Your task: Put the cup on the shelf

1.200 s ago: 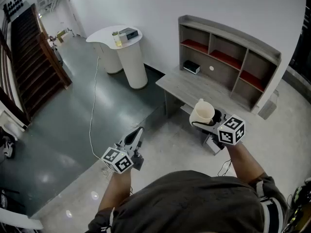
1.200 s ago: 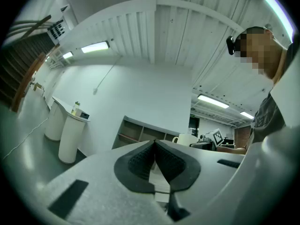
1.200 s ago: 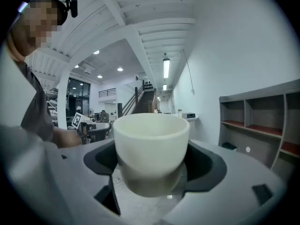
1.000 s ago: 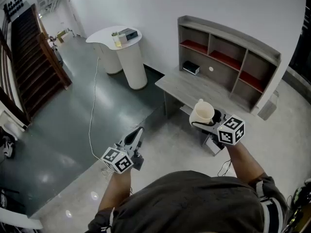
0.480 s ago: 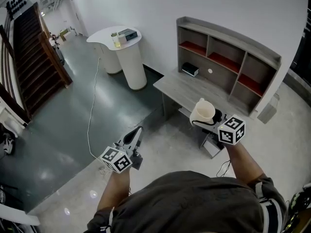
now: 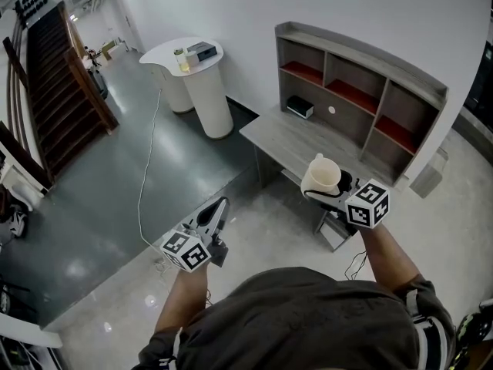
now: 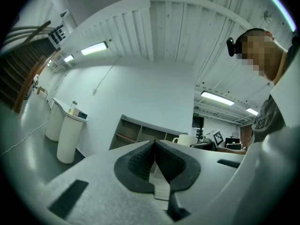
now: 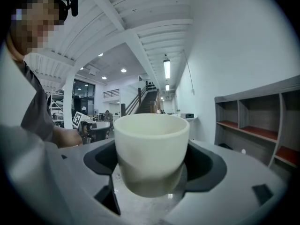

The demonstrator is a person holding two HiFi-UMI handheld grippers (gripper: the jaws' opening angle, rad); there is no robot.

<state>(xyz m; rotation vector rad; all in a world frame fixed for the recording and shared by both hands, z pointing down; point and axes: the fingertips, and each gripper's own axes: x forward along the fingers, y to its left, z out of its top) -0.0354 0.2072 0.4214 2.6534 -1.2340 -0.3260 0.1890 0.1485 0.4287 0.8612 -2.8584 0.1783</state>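
Observation:
A cream cup (image 6: 320, 176) stands upright between the jaws of my right gripper (image 6: 327, 187), which is shut on it, held in the air in front of the person. In the right gripper view the cup (image 8: 151, 149) fills the middle, both dark pads against its sides. The grey shelf (image 6: 362, 99) with red-lined compartments stands on a grey desk (image 6: 296, 143) beyond the cup; the same shelf (image 8: 262, 125) shows at the right of the right gripper view. My left gripper (image 6: 215, 213) hangs lower left, shut with nothing in it, its pads (image 7: 155, 161) pressed together.
A small dark box (image 6: 300, 107) lies on the desk by the shelf. A white round counter (image 6: 197, 72) with small items stands at the back left. A cable (image 6: 146, 172) trails over the dark floor. Stairs (image 6: 46, 91) rise at far left.
The view has shifted slightly, and the desk and shelf sit a little closer and lower left. Both grippers keep their places in it, and the cup stays held.

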